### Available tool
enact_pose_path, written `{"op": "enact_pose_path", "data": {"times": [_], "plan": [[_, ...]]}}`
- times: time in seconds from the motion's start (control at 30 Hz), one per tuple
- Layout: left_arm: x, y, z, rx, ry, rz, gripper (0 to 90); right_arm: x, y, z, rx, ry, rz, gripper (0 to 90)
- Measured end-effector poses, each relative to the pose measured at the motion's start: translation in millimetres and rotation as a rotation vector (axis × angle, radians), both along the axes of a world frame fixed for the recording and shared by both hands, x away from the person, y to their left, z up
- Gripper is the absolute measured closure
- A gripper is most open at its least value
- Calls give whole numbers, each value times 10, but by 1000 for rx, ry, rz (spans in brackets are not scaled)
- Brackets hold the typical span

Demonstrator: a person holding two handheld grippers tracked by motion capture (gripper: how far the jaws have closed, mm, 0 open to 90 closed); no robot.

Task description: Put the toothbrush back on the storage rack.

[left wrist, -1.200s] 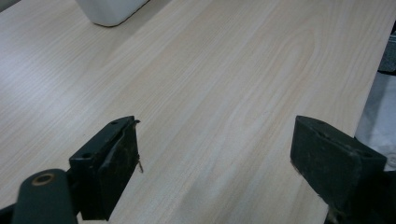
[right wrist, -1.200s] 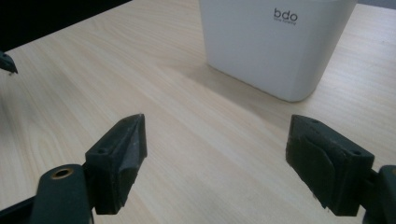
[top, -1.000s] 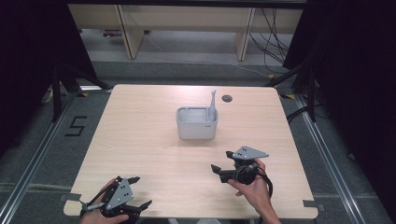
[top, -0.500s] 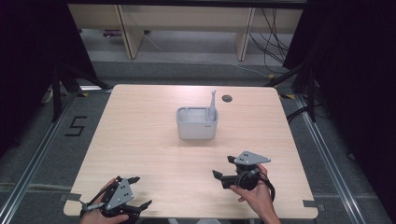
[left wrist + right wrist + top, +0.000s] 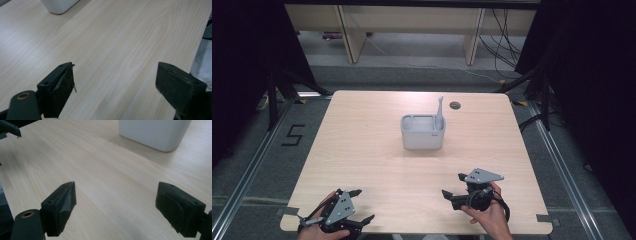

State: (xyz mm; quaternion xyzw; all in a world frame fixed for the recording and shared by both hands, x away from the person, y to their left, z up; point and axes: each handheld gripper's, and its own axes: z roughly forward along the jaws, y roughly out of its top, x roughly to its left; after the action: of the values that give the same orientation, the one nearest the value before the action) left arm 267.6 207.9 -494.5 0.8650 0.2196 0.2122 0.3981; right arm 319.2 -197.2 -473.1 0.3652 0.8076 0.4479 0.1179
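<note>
The pale wooden surface [image 5: 362,150] carries little: a white rectangular holder [image 5: 422,134] stands near its middle, toward the far side, and a grey toothbrush [image 5: 439,111] stands upright in the holder's right end, its head rising above the rim. Beyond the holder a small dark grommet [image 5: 455,105] sits in the wood. Both tools are down at the near edge, well apart from the holder. The right tool [image 5: 453,189] has drawn back toward the person over the last second, from a spot nearer the middle to one close to the edge, and its jaws stand wide apart with nothing between them; the right gripper view shows bare wood between them and the holder's base [image 5: 155,132] up ahead. The left tool [image 5: 361,206] has not shifted, resting at the near left corner, also spread and empty. Judging by this retreat, with the toothbrush seated in the holder, the placing looks finished and the hands seem to be returning to rest.
</note>
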Motion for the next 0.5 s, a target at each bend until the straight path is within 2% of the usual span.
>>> {"op": "enact_pose_path", "data": {"times": [0.1, 0.13, 0.17, 0.2, 0.3, 0.33, 0.37, 0.4, 0.43, 0.47, 0.5], "plan": [[-2, 0, 0, 0, 0, 0, 148, -23, 4, -15, -3, 9, -8, 163], [1, 1, 1, 5, -1, 1, 148, -8, -10, -25, -19, -22, 12, 163], [1, 2, 4, 9, -1, 3, 147, -46, -3, -21, -25, 11, -3, 162], [1, 1, 1, 2, -2, -1, 147, -32, -17, -27, -45, -22, 9, 160], [0, 1, 1, 7, -1, 1, 148, -60, -10, -49, -51, -1, 15, 160], [2, 1, -1, 5, -1, 3, 147, -95, 3, -58, -46, 32, 1, 160], [2, 1, -1, 5, -1, 3, 147, -95, 3, -58, -46, 32, 1, 160], [2, 2, 0, 5, -2, 3, 147, -83, -10, -62, -62, 6, 19, 160], [1, 2, 0, 7, -1, 2, 147, -98, -15, -60, -71, 9, 15, 160], [-4, -10, -10, -13, 2, 8, 148, -104, -15, -67, -68, 3, 27, 160], [1, 1, -1, 7, 0, 2, 147, -114, -15, -68, -70, 6, 19, 160]]}}
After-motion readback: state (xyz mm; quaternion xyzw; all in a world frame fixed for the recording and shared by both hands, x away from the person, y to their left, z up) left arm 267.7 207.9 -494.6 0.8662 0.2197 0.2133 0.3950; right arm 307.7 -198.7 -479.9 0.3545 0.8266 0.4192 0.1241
